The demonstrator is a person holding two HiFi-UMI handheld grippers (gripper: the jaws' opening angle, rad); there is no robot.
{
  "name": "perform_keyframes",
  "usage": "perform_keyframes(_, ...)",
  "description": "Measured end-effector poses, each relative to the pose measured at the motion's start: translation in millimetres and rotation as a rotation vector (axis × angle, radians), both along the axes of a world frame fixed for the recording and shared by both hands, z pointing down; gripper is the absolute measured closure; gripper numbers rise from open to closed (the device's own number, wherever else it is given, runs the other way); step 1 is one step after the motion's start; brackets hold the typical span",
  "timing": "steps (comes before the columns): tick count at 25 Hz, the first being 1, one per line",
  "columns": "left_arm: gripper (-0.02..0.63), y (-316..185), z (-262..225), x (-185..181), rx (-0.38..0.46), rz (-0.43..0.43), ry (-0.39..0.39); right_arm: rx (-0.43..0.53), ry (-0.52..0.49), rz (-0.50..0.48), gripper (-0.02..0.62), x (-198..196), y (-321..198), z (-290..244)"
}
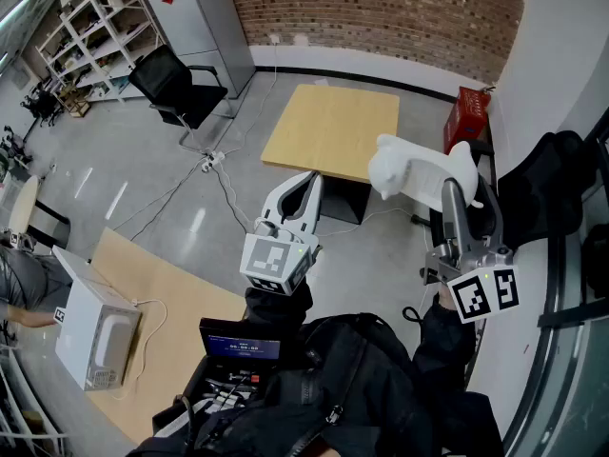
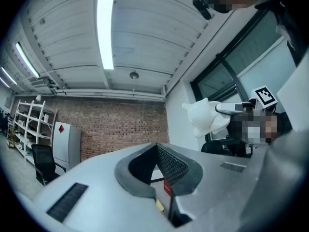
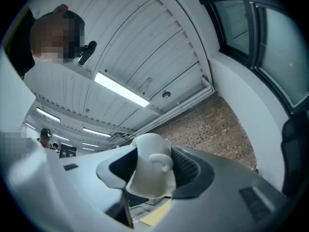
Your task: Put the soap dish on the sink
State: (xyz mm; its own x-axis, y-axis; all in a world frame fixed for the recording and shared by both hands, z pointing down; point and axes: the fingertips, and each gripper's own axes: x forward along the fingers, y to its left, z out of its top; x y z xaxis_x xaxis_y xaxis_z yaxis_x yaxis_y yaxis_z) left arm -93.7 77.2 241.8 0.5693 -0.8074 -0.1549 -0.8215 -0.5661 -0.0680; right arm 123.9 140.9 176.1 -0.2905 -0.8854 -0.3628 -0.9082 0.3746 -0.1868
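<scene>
The white, animal-shaped soap dish (image 1: 419, 169) hangs in the air above the floor, with my right gripper (image 1: 449, 190) shut on it. The right gripper view has the soap dish (image 3: 150, 170) clamped between the two dark pads, against the ceiling. My left gripper (image 1: 309, 181) is raised at the middle of the head view, left of the dish and apart from it. Its jaws meet at the tips with nothing between them (image 2: 155, 146). From the left gripper view the soap dish (image 2: 205, 116) shows up to the right. No sink is in view.
A square wooden table (image 1: 333, 127) stands on the grey floor ahead, a red box (image 1: 466, 117) to its right. A dark chair (image 1: 542, 193) and a window wall lie to the right. At the left are a white appliance (image 1: 95, 336) on a second table and a black chair (image 1: 176, 89).
</scene>
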Motion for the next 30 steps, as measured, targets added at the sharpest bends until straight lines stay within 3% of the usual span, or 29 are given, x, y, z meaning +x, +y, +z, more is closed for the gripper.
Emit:
perform_keyframes(14, 0.604, 8, 2, 9, -0.006, -0.004, -0.015, 0.014, -0.019, -0.033, 0.371, 5, 8, 0)
perform_keyframes(30, 0.604, 23, 42, 58, -0.08, -0.031, -0.044, -0.041, -0.027, -0.063, 0.371, 53, 16, 33)
